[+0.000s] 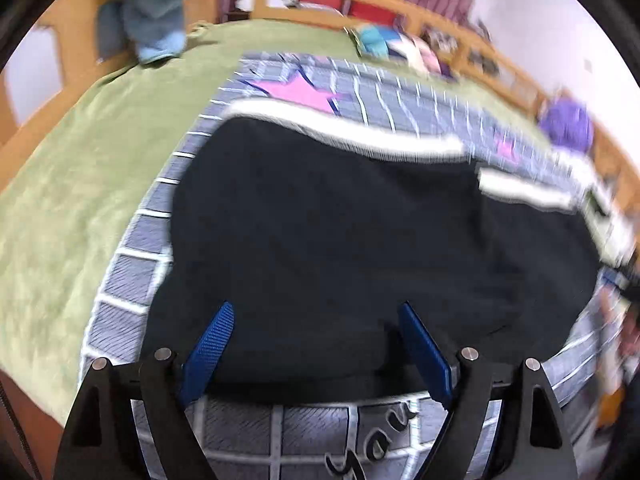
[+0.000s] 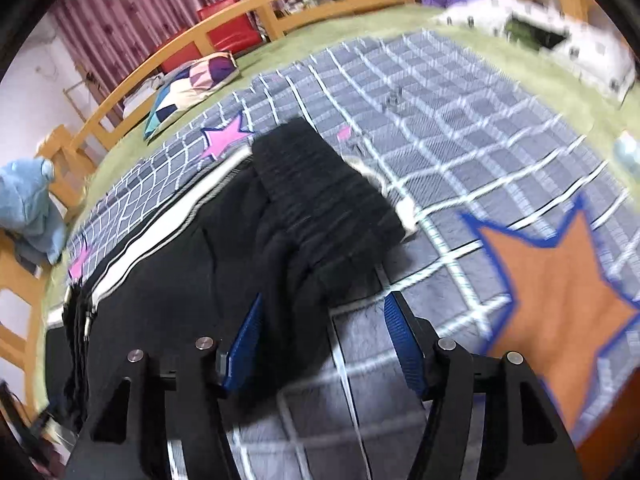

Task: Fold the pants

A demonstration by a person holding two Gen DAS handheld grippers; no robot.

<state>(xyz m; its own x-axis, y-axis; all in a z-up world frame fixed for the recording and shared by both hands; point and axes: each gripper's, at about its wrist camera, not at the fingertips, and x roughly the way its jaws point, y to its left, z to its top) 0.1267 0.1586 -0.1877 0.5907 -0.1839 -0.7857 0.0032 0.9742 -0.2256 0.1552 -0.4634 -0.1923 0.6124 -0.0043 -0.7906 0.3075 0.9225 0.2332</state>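
Pants [image 1: 360, 220], black with ribbed waistband, lie under left gripper [image 1: 316, 312] and right gripper [image 2: 324, 302], jaws wide.

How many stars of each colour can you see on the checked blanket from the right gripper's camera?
Pink stars: 2, one beside the far end of the black pants, one near their striped edge at the left.
Orange stars: 1, the big one with a blue outline, at the right.
Total: 3 stars on the checked blanket.
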